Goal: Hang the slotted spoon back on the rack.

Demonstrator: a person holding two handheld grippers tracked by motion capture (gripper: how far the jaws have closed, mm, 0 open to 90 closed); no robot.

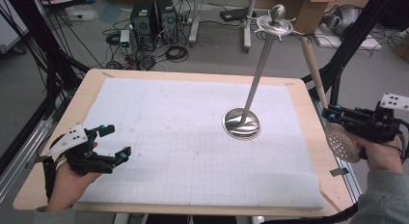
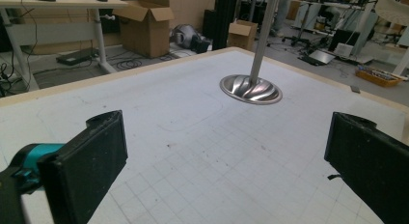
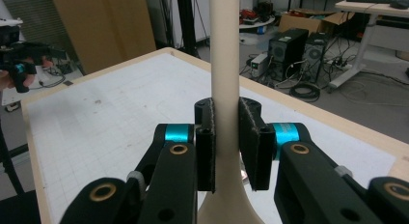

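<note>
The right gripper (image 1: 332, 114) has its fingers closed on the beige wooden handle of a perforated skimmer spoon (image 1: 313, 64), held past the table's (image 1: 299, 96) right edge, round head down. The left gripper (image 1: 118, 143) hovers low over the white gridded mat (image 1: 169, 137), fingers spread wide and empty. A tall silver metal stand with a round swirled base (image 1: 242, 123) sits on the mat between them.

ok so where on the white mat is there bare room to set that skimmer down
The white gridded mat is bare between the open left gripper and the silver stand's round base. Tighter at the right edge, where the right gripper holds the cream slotted skimmer beside the stand.
</note>
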